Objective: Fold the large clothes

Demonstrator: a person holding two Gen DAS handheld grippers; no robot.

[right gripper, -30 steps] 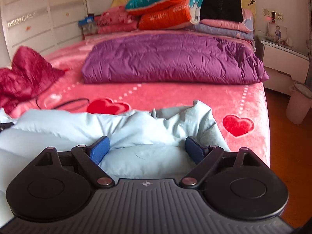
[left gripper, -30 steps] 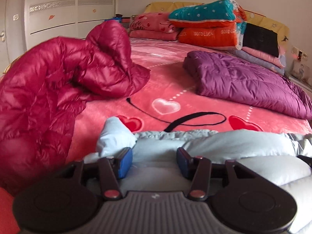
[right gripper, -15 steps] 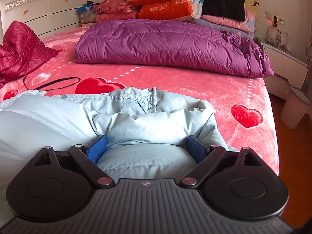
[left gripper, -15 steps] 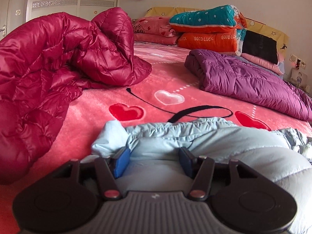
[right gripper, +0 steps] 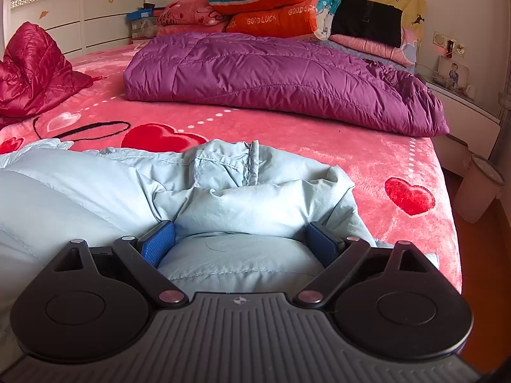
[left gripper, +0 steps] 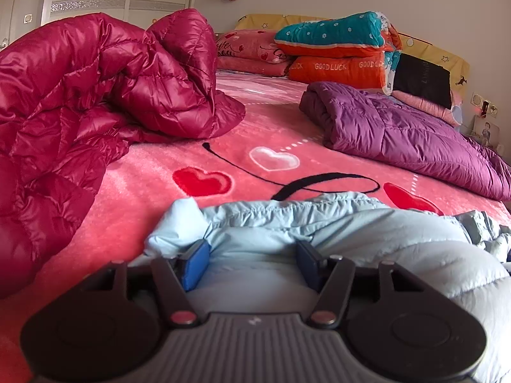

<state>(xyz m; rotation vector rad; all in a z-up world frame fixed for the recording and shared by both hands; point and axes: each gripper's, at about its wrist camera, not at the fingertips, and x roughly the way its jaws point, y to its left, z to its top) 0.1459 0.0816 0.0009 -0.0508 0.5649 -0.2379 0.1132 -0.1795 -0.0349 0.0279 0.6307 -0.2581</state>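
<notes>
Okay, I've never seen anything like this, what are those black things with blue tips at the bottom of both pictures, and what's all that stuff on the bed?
Those black things are hand-held grippers; a person holds one in each hand, and a wide-angle camera on each looks forward along its two blue-padded fingers. One picture comes from the left gripper, the other from the right gripper.

Both are over a light blue puffy jacket lying at the near edge of a bed with a pink heart-patterned blanket. Jacket fabric bulges between each pair of fingers. The left jaws are opening. The right jaws stand wide, and I cannot tell whether they pinch the fabric.

Further back lie a crumpled red puffy jacket on the left and a folded purple puffy jacket on the right. Stacked quilts and pillows sit at the headboard.
</notes>
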